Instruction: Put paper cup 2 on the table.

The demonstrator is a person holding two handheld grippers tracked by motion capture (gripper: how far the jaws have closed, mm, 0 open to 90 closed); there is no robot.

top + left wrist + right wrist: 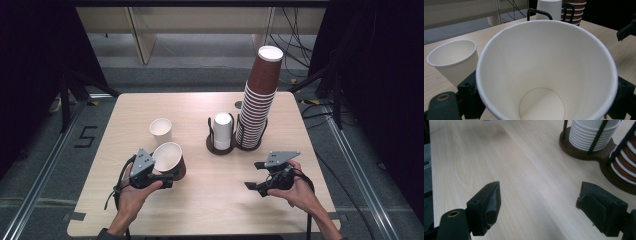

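— My left gripper [167,178]: what's on it?
— Black body, grey three-cornered plate with small holes on top, black cable trailing by my wrist. Brass-coloured screw eyelet at one jaw's base.
— My right gripper [254,175]?
— Same black build, grey plate, cable. Chunky blocky jaws, brass eyelet. Dark sleeve edge at my left forearm.

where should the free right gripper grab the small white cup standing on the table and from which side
Take the small white cup by its side wall just under the rim, coming in level from the near side. It stands upright and mouth-up, apart from the brown cup held in the left gripper. The right gripper is open; its fingers should straddle the wall and close gently, since thin paper likely crushes.
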